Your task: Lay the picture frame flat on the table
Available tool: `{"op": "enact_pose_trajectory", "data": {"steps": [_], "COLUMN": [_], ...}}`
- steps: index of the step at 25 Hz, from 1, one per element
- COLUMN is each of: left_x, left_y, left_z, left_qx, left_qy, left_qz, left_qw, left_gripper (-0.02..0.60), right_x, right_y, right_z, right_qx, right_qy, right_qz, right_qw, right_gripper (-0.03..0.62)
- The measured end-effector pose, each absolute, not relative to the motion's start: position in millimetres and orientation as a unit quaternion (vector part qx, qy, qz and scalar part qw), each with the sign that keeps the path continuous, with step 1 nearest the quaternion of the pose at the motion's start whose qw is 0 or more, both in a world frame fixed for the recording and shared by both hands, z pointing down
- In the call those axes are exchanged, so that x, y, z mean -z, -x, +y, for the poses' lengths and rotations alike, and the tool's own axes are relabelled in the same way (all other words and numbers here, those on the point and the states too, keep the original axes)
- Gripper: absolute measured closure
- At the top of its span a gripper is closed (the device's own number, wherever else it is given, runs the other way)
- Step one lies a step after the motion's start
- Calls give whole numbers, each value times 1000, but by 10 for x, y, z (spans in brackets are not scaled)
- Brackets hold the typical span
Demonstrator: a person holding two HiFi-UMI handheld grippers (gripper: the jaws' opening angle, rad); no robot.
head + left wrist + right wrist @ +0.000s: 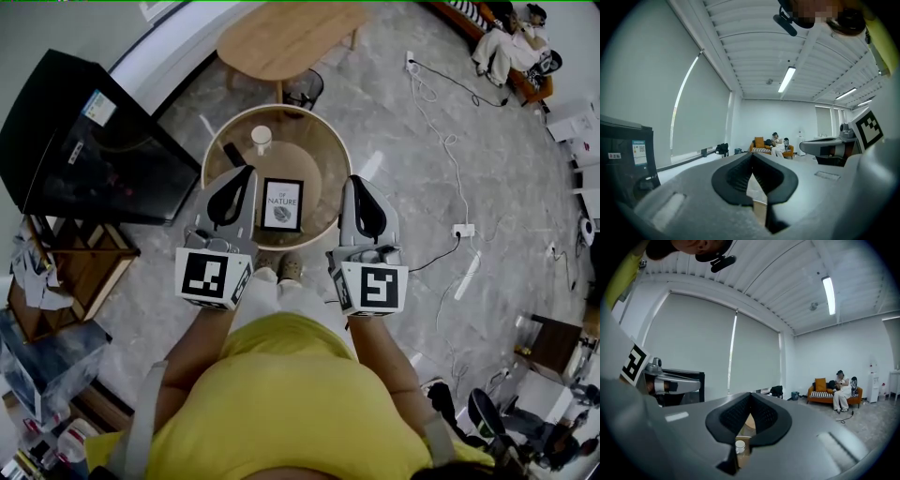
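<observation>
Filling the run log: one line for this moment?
left gripper: shut, empty | right gripper: shut, empty | picture frame: face-up on round table, untouched

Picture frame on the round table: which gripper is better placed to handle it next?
Left, marginally: the left gripper appears nearer the picture frame than the right gripper. Both are shut and empty.

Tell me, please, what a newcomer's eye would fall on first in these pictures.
First come the left tool and the right tool, held side by side in front of the person in yellow, both shut and empty. Between them, lower down, a round table bears a black picture frame, its face showing, and a white cup beyond it.
</observation>
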State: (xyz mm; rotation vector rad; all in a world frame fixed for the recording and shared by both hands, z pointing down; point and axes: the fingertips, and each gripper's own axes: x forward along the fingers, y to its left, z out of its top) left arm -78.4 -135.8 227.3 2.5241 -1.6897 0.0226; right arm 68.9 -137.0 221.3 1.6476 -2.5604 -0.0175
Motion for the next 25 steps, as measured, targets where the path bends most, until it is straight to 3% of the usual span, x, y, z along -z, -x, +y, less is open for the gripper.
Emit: {"op": "enact_pose_trajectory", "data": {"steps": [25], "left_x": [-2224], "left_y": [676], "left_z": [-1440], "left_qx": [-10], "left_qy": [-830], "left_qz": [-556], "left_qw": [31], "left_gripper": [583], "right_x": [-2220], "right_y": [-716], "right_z": [-1414], "right_qx": [22], "right_qy": [-533], "right_qz": [-845], "right_qw": [47], "right_gripper": [594]}}
